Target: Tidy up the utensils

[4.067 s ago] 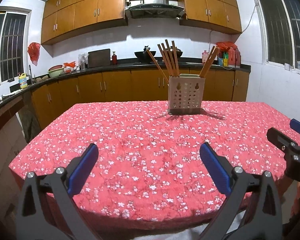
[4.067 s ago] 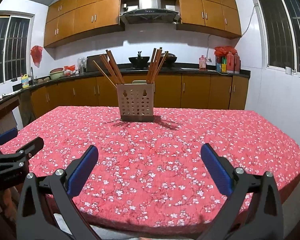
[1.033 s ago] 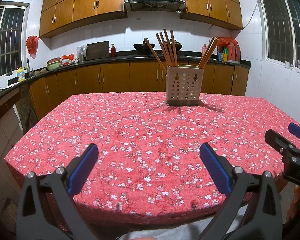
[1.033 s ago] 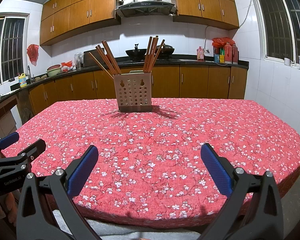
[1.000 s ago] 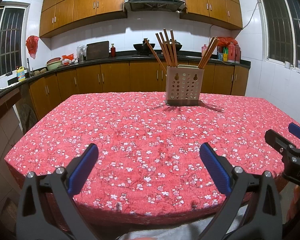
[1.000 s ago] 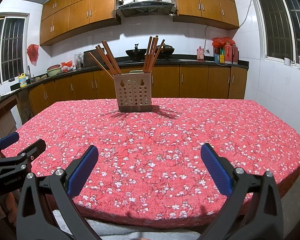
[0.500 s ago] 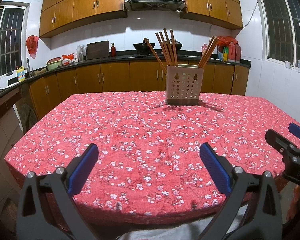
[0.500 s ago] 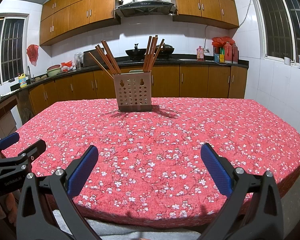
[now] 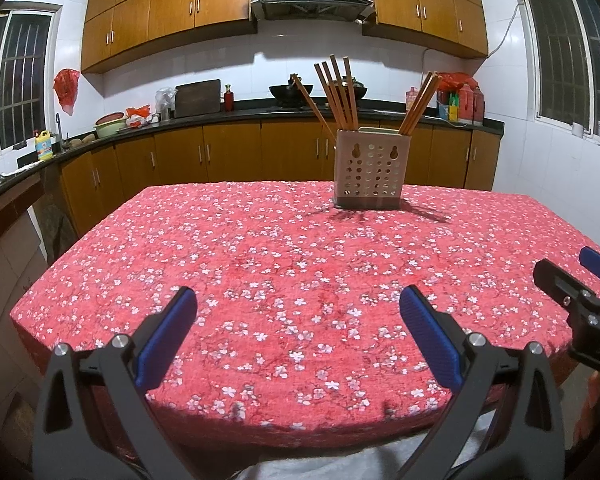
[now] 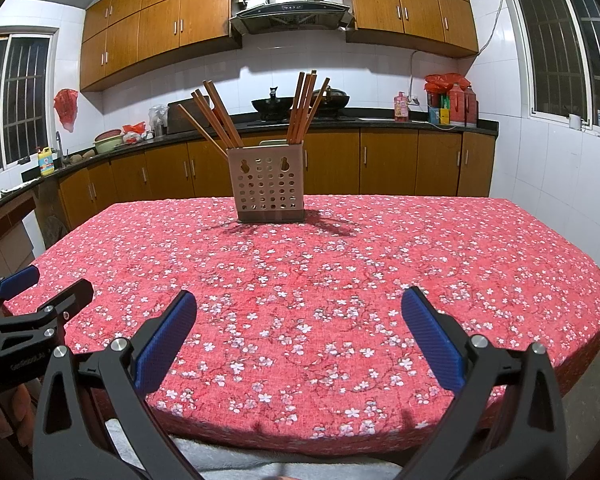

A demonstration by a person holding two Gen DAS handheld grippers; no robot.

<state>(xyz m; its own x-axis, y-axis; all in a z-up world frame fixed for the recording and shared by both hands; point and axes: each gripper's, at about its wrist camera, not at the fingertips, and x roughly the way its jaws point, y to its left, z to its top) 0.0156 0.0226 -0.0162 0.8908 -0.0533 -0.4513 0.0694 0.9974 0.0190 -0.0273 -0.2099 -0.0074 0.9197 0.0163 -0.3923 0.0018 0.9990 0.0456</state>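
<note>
Fingers of the left gripper: spread wide apart, nothing between them, blue pads facing each other, low over the near edge of the counter. Fingers of the right gripper: also spread wide, holding nothing, over the same near edge. Each gripper peeking into the other's view from the side.

Counter covered with a red cloth with small white flowers. Far across it, well apart from both grippers: a pale holder full of round holes, standing upright on the cloth. Brown chopsticks sticking up out of it, one bunch at the left end and another bunch at the right end, all leaning outward.

Behind that: brown cupboards along the wall, a black wok on the stove, red bottles in the corner.
</note>
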